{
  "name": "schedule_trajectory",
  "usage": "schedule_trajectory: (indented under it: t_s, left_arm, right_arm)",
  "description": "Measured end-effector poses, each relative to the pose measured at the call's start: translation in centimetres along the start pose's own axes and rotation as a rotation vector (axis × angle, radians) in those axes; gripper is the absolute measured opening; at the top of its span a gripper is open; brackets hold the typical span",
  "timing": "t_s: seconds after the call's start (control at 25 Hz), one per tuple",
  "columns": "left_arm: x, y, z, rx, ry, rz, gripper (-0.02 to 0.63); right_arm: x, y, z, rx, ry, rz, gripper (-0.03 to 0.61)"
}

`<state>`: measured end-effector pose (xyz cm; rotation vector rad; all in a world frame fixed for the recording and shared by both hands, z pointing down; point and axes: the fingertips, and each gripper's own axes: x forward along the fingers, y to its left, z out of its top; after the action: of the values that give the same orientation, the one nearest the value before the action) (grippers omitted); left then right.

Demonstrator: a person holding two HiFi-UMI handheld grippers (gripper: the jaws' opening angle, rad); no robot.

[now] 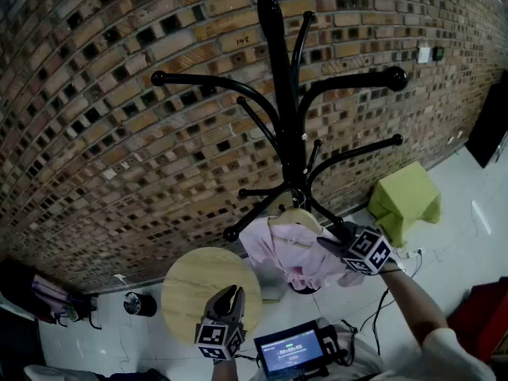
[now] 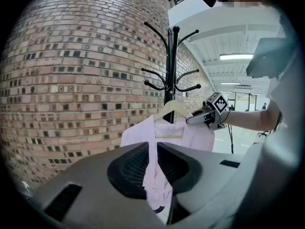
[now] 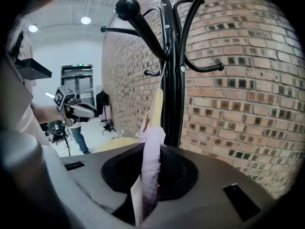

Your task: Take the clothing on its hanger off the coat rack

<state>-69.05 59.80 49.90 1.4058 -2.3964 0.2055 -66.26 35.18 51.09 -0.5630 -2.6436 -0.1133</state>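
A black coat rack (image 1: pixel 282 94) stands against the brick wall. A pink garment (image 1: pixel 290 256) hangs on a pale wooden hanger (image 1: pixel 298 215) from one of the rack's low hooks. My right gripper (image 1: pixel 329 244) is shut on the garment's shoulder; in the right gripper view a fold of the pink cloth (image 3: pixel 152 147) is pinched between the jaws (image 3: pixel 153 149), below the hanger (image 3: pixel 156 106). My left gripper (image 1: pixel 230 296) hangs lower left, apart from the garment, holding nothing. Its jaws (image 2: pixel 152 149) stand a narrow slit apart, and the garment (image 2: pixel 164 137) shows beyond them.
A round wooden table (image 1: pixel 202 284) stands under my left gripper. A green stool (image 1: pixel 405 197) is to the right of the rack. A device with a lit screen (image 1: pixel 290 352) is at the bottom edge, a black canister (image 1: pixel 139 303) lies on the floor at left, and something red (image 1: pixel 484 316) is at right.
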Motion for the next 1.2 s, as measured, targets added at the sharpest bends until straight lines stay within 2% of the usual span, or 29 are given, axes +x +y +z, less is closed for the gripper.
schedule_trajectory:
  t_s: [0.64,0.96,1.2]
  left_arm:
    - [-1.9,0.4,-0.8,-0.017,0.002,0.017,0.066]
    - [-2.5,1.3,-1.2,-0.030,0.001,0.034,0.066]
    - [-2.4,1.0,-1.5,-0.033,-0.008,0.019,0.066]
  right_arm:
    - [0.0,1.3,0.9,0.134,-0.063,-0.010,0.044]
    - [-0.8,1.7,3.8,0.114,-0.125,-0.021,0.044]
    - [-2.0,2.4,5.1,0.118,-0.134,-0.040,0.044]
